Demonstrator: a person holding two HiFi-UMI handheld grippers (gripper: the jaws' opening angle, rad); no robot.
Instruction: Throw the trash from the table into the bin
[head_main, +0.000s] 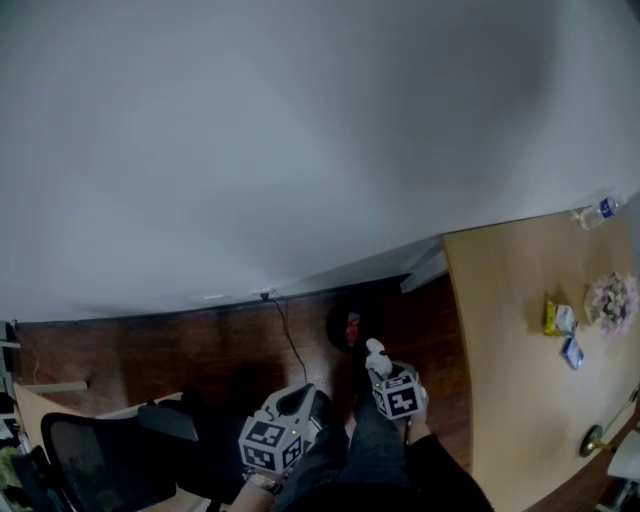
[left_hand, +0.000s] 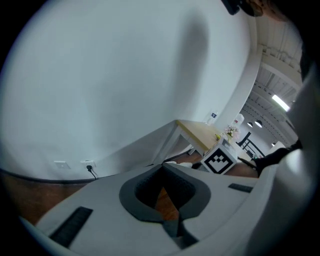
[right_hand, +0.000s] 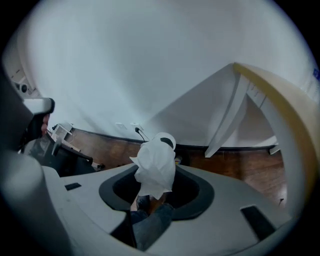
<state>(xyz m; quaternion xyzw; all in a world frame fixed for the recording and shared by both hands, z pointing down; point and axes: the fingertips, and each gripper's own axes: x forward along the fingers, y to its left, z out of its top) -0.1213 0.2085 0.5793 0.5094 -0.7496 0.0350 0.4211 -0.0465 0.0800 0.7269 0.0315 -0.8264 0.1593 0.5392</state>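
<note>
In the head view my right gripper (head_main: 385, 372) is low in the middle, shut on a wad of white crumpled paper (head_main: 377, 353). Just beyond it on the dark wooden floor stands a round dark bin (head_main: 347, 325) with something red inside. In the right gripper view the paper (right_hand: 156, 165) sticks up from between the jaws of the right gripper (right_hand: 155, 186). My left gripper (head_main: 292, 402) hangs to the left of the right one, farther from the bin. In the left gripper view the jaws of the left gripper (left_hand: 165, 200) meet with nothing between them; only floor shows through.
A light wooden table (head_main: 500, 330) at the right carries a plastic bottle (head_main: 598, 212), a yellow packet (head_main: 556, 317), a small blue item (head_main: 572, 352) and a bunch of flowers (head_main: 612, 298). A black office chair (head_main: 100, 460) stands at the lower left. A white wall (head_main: 300, 130) with a socket and cable (head_main: 285, 325) lies ahead.
</note>
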